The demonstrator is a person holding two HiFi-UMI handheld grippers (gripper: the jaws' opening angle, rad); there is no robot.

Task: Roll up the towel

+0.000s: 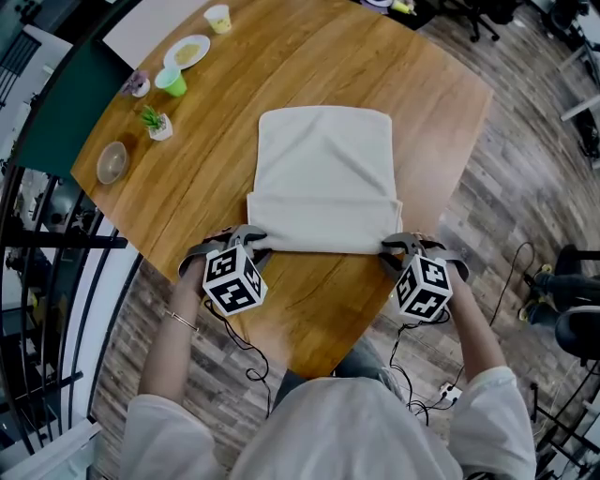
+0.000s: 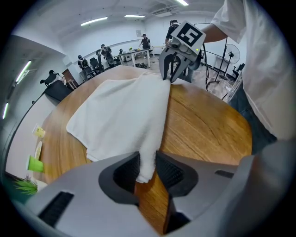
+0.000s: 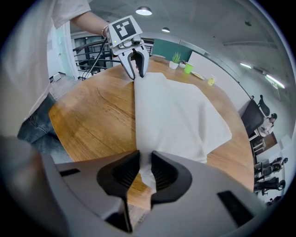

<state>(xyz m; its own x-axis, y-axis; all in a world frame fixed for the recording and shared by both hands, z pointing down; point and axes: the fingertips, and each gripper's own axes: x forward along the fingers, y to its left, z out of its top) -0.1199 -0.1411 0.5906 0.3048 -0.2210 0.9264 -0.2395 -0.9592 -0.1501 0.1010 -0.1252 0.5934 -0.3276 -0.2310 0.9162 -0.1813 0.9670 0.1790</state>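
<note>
A white towel (image 1: 324,173) lies on the round wooden table (image 1: 309,300), its near edge folded over into a low band (image 1: 323,234). My left gripper (image 1: 251,242) is shut on the band's left end, and the cloth (image 2: 147,162) sits pinched between its dark pads. At the band's right end my right gripper (image 1: 396,247) is shut on the towel too, with cloth (image 3: 145,169) squeezed between its pads. Each gripper shows in the other's view, the right gripper (image 2: 173,71) and the left gripper (image 3: 135,65), at the far end of the fold.
At the table's far left stand a small potted plant (image 1: 155,122), a green cup (image 1: 172,82), a plate (image 1: 187,51), a wooden bowl (image 1: 112,161) and a yellow cup (image 1: 217,18). The table's near edge (image 1: 319,366) lies close to my body. Cables trail on the floor below.
</note>
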